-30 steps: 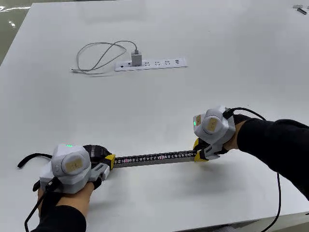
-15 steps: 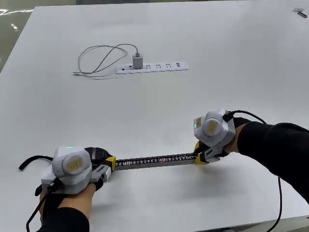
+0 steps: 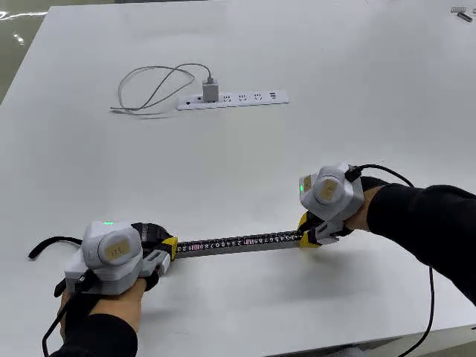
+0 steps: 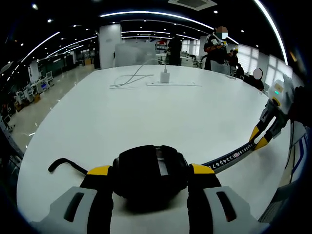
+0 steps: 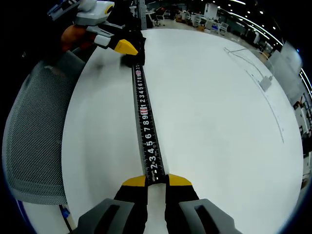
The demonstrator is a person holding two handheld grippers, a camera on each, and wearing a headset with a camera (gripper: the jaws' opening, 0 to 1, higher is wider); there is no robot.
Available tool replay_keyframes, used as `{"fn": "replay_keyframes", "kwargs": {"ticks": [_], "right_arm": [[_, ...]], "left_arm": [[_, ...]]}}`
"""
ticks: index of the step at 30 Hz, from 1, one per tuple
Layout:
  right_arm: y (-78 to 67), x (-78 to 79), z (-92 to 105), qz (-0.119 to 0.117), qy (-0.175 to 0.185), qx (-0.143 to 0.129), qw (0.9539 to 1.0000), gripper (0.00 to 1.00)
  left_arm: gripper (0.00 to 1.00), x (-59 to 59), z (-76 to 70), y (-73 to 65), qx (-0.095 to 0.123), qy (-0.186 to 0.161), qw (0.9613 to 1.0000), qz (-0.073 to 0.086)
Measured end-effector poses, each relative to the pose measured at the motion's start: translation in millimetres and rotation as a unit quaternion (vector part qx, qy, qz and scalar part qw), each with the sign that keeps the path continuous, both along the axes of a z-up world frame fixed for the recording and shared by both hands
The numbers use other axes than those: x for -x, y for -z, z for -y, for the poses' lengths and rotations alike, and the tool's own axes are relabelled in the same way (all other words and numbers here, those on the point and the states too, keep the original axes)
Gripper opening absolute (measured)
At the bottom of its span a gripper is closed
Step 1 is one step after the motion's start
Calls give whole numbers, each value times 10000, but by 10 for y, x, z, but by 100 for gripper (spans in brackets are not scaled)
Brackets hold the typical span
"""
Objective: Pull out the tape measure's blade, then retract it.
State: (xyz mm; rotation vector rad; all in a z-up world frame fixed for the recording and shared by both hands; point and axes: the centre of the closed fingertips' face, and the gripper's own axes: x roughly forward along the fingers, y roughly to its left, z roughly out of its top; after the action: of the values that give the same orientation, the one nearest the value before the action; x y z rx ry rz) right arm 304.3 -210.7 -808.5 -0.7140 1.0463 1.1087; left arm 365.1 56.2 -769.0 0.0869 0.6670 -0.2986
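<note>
In the head view the left gripper (image 3: 165,250) is at the near left of the white table (image 3: 312,67). Its body covers most of the black tape measure case (image 3: 151,233), so the grip itself is hard to see here. The blade (image 3: 238,242) runs to the right gripper (image 3: 309,238), and its end is hidden between the jaws. Far behind lie a white power strip (image 3: 242,97) with a charger (image 3: 210,91) and a looped cable (image 3: 152,83). A small item at the far right corner is cut off; I cannot tell what it is.

In the left gripper view the two jaws press the case from both sides. A black strap (image 4: 64,164) lies to the left of it. The room is a large hall with strip lights, and people stand beyond the table.

In the right gripper view the jaws are closed together on the blade end, just before the numbers start. A grey mesh chair (image 5: 34,141) shows beside the table edge.
</note>
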Motion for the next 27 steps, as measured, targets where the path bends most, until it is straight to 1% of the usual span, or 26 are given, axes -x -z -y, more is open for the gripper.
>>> {"fn": "replay_keyframes", "kwargs": {"ticks": [1,2,3,6,8,10,12,16,17,18,19,23,27], "right_arm": [[-1,-5,1,-7,25,7,10000,9],[-1,-5,2,12,-21,15,10000,9],[-2,-3,2,21,-31,16,10000,9],[-5,-5,-5,12,43,5,10000,9],[-8,-5,-17,63,8,-17,10000,9],[-8,-6,-18,47,62,-42,10000,9],[-9,-8,-22,48,73,-62,9999,9],[-8,-6,-34,41,66,-85,9999,9],[-8,-6,-46,92,-52,-73,9999,9],[-9,-10,-60,198,-203,-55,9996,9],[-4,9,-70,184,-175,-34,9997,9],[-6,-6,-77,139,-105,-51,9998,9],[-9,-15,-88,17,78,-110,9999,9]], "left_arm": [[56,2,4,3,-57,35,10000,-10],[56,1,4,2,-92,61,9999,-22],[56,3,3,1,-62,42,10000,-42],[56,4,1,-1,-84,73,9999,13],[56,-2,1,-2,-89,75,9999,14],[56,-3,2,-4,-83,85,9999,24],[56,-8,5,-7,-107,125,9998,85],[56,-11,2,-1,-67,100,9999,14],[56,-10,0,-2,-44,119,9999,3],[56,-5,0,-3,-53,143,9999,7],[56,-2,-1,-3,-73,167,9998,17],[56,-2,-3,-7,-64,163,9998,12],[57,-6,-6,-8,-38,169,9998,-7]]}}
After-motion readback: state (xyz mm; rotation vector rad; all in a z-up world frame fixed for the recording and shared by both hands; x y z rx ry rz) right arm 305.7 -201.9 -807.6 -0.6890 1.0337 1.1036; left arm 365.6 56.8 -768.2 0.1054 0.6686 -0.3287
